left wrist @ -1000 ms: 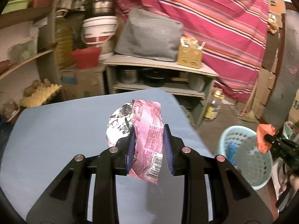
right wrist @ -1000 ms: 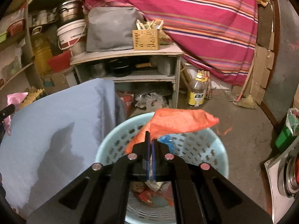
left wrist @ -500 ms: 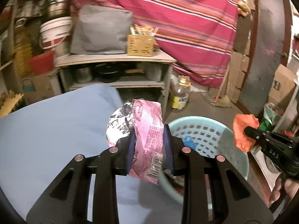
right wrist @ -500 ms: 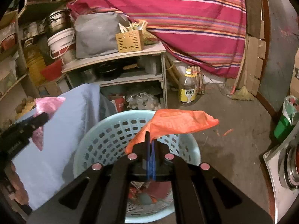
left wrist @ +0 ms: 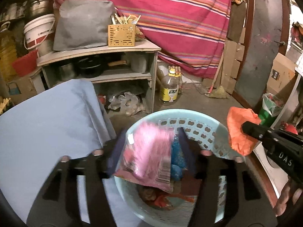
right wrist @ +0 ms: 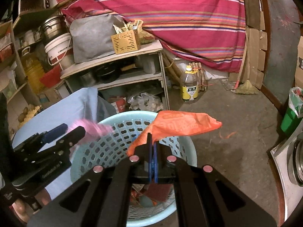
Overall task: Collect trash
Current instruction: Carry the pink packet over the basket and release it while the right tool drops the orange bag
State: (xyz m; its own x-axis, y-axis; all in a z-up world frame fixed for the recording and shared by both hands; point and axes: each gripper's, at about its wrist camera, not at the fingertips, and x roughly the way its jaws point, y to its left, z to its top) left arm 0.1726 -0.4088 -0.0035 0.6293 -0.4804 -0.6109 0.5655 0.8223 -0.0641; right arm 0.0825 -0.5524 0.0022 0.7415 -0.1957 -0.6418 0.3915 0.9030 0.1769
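My left gripper [left wrist: 151,151] is open over the light blue basket [left wrist: 198,126]. The pink snack wrapper [left wrist: 149,155] is blurred between its spread fingers, loose and dropping into the basket. In the right wrist view the left gripper [right wrist: 70,130] is at the basket's left rim with the pink wrapper [right wrist: 94,128] at its tips. My right gripper [right wrist: 152,143] is shut on an orange wrapper [right wrist: 180,124] above the basket [right wrist: 113,124]. The orange wrapper [left wrist: 240,132] also shows at the basket's right rim in the left wrist view. Trash lies in the basket's bottom.
A blue-covered table [left wrist: 47,128] stands left of the basket. Behind it are a wooden shelf unit [left wrist: 106,53] with pots, a white bucket [left wrist: 37,32], an oil bottle [left wrist: 170,87] on the floor and a striped cloth. A green bin [right wrist: 291,111] stands at right.
My left gripper moved right over the basket and opened, letting go of the pink wrapper, which now falls. My right gripper still holds the orange wrapper over the basket.
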